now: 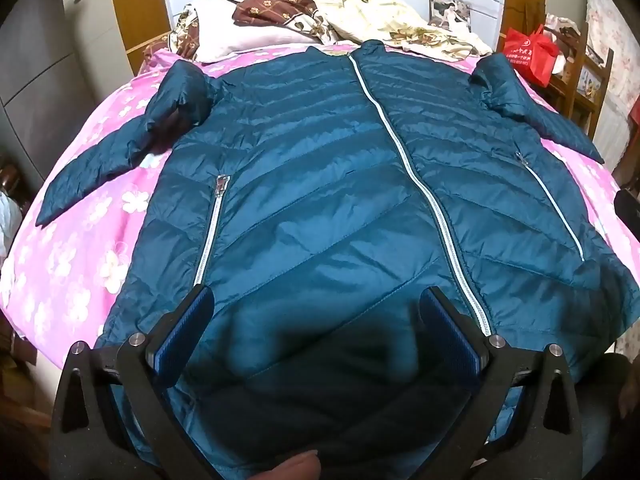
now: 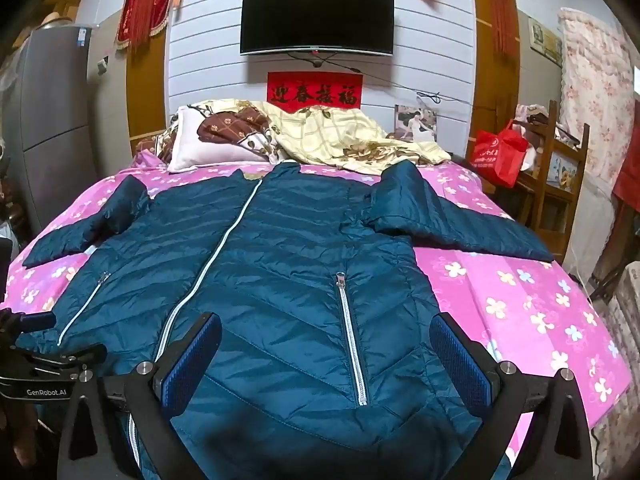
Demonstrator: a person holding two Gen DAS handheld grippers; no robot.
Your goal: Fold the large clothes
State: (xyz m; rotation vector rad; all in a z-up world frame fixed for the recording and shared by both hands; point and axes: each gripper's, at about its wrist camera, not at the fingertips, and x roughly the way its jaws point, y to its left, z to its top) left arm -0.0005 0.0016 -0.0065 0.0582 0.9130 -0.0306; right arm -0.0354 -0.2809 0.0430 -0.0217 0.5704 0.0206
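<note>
A teal quilted jacket (image 1: 320, 176) lies front up and zipped on the pink flowered bedspread (image 1: 80, 248), collar toward the pillows, both sleeves spread out to the sides. My left gripper (image 1: 316, 308) hovers open over the jacket's hem, left of the central silver zipper, with only flat fabric below its blue pads. In the right wrist view the same jacket (image 2: 280, 280) fills the middle. My right gripper (image 2: 326, 336) stands open above the hem, astride the right pocket zipper (image 2: 352, 336). The left gripper's body (image 2: 40, 368) shows at that view's left edge.
Pillows and a crumpled cream quilt (image 2: 328, 136) lie at the head of the bed. A red bag (image 2: 500, 156) sits on a wooden rack at the right. A grey fridge (image 2: 52, 120) stands at the left. A television (image 2: 316, 18) hangs on the wall.
</note>
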